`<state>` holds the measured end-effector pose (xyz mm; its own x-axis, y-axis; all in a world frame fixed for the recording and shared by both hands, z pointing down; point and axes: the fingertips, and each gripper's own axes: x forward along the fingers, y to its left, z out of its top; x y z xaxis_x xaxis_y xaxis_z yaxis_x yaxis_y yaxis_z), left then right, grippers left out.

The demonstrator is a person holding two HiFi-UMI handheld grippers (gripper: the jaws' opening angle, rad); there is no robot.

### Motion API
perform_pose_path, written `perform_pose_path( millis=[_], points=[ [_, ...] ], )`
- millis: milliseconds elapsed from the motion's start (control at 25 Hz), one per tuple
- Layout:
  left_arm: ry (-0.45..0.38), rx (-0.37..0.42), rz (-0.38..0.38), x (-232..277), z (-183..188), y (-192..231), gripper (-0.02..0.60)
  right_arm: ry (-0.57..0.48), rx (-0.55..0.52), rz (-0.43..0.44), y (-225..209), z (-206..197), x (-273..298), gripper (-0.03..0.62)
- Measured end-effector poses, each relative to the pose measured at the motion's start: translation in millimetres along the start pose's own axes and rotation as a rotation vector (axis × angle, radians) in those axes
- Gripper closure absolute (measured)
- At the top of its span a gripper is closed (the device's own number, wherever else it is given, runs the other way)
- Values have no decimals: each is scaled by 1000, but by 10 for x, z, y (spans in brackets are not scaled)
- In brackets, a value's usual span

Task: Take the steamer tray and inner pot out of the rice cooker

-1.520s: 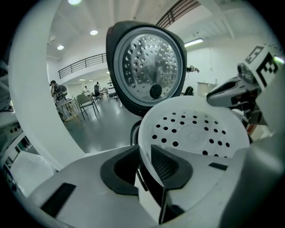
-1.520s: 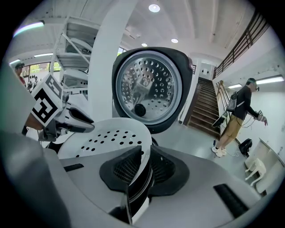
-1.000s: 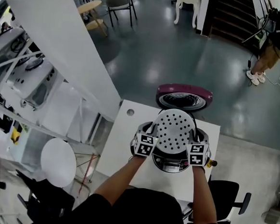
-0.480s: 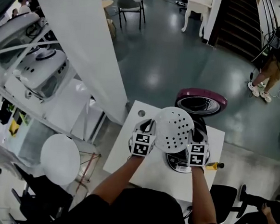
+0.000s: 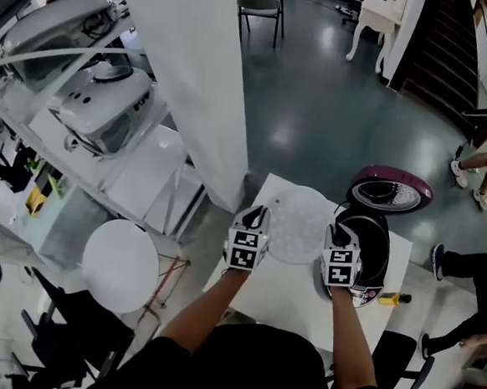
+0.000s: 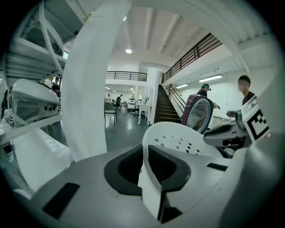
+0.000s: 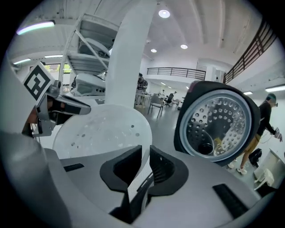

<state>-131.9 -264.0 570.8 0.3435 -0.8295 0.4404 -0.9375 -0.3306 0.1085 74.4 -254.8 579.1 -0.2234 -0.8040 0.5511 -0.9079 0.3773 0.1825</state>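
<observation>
Fingers (image 6: 127,168) of the left gripper (image 6: 146,156) pinch the rim of the white steamer tray (image 6: 178,139), having just been closing on it. This left gripper view shows the tray's perforated wall rising beyond the pads, with the purple lid (image 6: 198,114) upright behind. In the right gripper view, the right gripper (image 7: 146,165) clamps the opposite rim, and only here does the lid's holed inner plate face the camera. From the head view the round tray, with no long axis, is held roughly level between both grippers over the white table (image 5: 281,297), just left of the open rice cooker (image 5: 372,242).

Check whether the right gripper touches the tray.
Touching. The right gripper view shows the right gripper clamped on the rim of the tray, with no gap at either pad.
</observation>
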Motion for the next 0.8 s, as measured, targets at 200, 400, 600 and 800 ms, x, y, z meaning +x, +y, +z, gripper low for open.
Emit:
perform_pose_path(
  millis=[200, 400, 600, 800],
  points=[
    [39, -31, 26, -92, -284, 475, 546, 41, 2, 48, 486, -29, 266, 549],
    [81, -55, 50, -71, -608, 872, 546, 101, -7, 85, 884, -160, 598, 549],
    [143, -77, 40, 26, -1017, 1006, 546, 177, -10, 106, 1099, -520, 833, 549],
    [214, -73, 17, 117, -1420, 997, 546, 248, 3, 99, 1214, -894, 938, 549]
  ],
)
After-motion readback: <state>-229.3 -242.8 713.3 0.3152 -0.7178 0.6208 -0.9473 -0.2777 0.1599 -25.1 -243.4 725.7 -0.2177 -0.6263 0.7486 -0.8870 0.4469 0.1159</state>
